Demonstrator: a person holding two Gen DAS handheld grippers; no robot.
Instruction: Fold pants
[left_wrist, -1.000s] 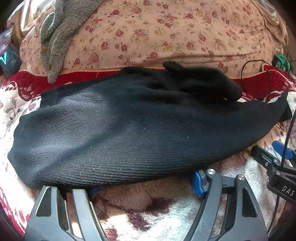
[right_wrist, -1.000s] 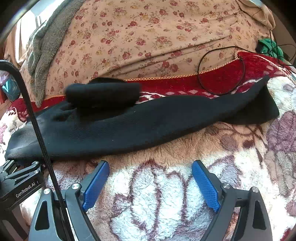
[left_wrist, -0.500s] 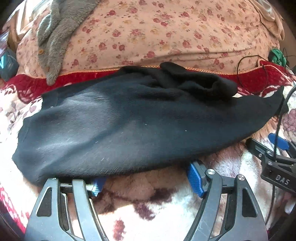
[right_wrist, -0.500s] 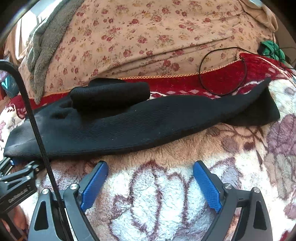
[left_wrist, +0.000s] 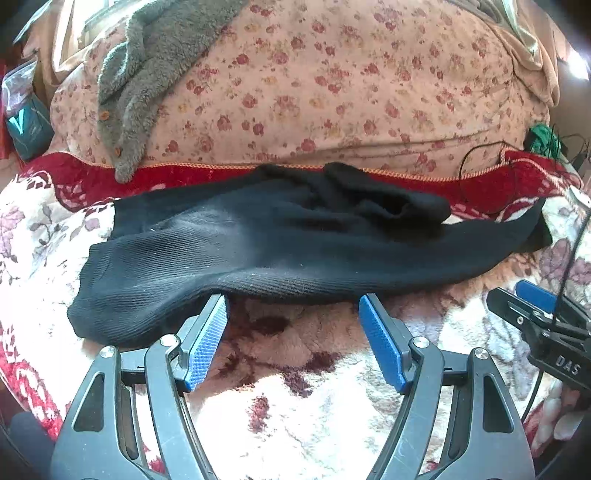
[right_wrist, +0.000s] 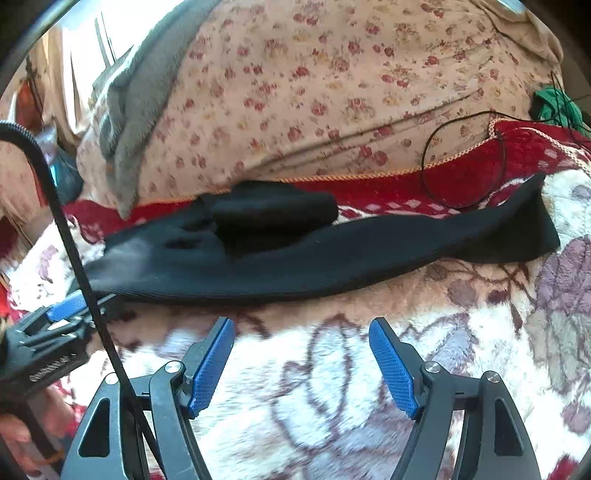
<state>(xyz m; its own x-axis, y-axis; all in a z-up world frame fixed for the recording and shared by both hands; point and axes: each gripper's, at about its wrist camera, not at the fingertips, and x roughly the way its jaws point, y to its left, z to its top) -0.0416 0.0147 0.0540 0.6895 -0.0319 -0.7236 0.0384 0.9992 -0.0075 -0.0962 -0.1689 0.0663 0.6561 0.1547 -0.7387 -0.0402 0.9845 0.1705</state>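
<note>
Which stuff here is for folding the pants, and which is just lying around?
For the job:
black pants
left tongs
right tongs, closing on nothing

Just lying about:
grey fuzzy garment
black cable
green thing
flowery quilt

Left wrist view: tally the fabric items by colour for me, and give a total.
Black: 1, the pants
Grey: 1, the fleece garment
Peach floral: 1, the quilt
Red-bordered floral plush: 1, the blanket
Green: 1, a small bundle at the far right, too small to identify
Total: 5
</note>
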